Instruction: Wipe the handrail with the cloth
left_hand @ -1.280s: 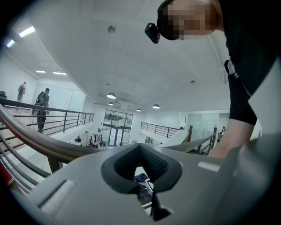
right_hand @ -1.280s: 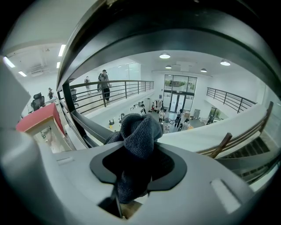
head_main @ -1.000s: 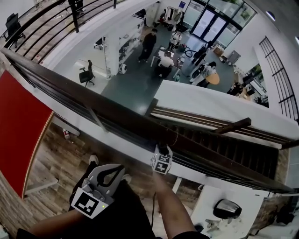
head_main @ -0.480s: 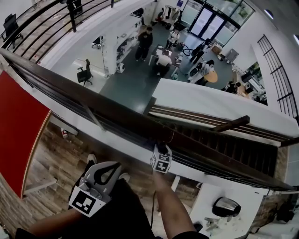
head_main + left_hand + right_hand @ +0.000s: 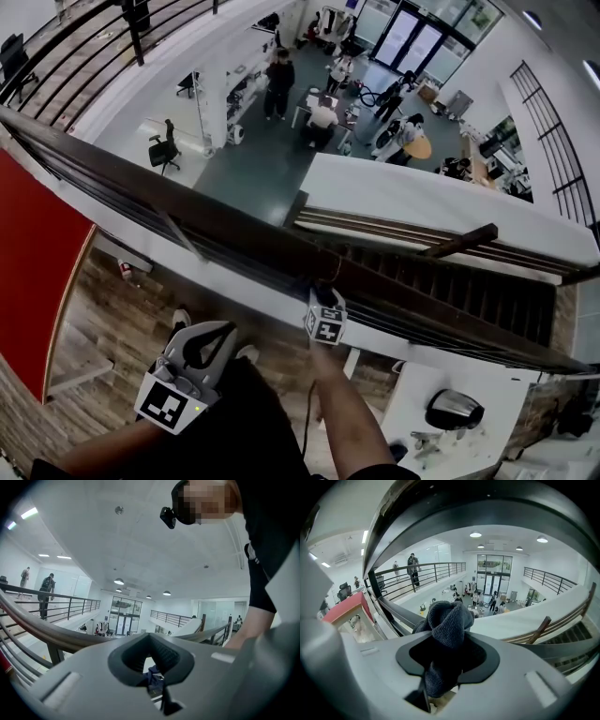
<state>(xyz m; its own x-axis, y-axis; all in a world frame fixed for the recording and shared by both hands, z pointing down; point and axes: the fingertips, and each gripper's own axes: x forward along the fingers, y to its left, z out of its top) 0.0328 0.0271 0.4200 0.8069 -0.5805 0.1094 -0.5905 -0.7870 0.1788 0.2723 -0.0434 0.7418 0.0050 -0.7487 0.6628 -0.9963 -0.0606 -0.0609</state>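
The dark wooden handrail [image 5: 216,225] runs slantwise from upper left to lower right, above an open atrium. My right gripper [image 5: 322,291] is up against the rail's near side and is shut on a dark grey knit cloth [image 5: 446,625]. The cloth bulges out between the jaws [image 5: 446,648], and the rail [image 5: 454,513] arches close overhead. In the head view the cloth is almost hidden behind the gripper. My left gripper [image 5: 214,339] hangs low by the person's body, off the rail. It [image 5: 151,667] is shut with nothing held, and the rail [image 5: 47,631] curves past on its left.
Thin horizontal bars [image 5: 141,202] run under the rail. Beyond it is a drop to a lower floor with people and desks [image 5: 323,112]. A stair rail [image 5: 459,242] descends at right. Wooden flooring [image 5: 122,309] and a red panel [image 5: 28,244] lie at left, and a white table [image 5: 469,422] at lower right.
The view has drifted a little. Both grippers stay almost where they were, the right one still at the same spot on the rail with the cloth.
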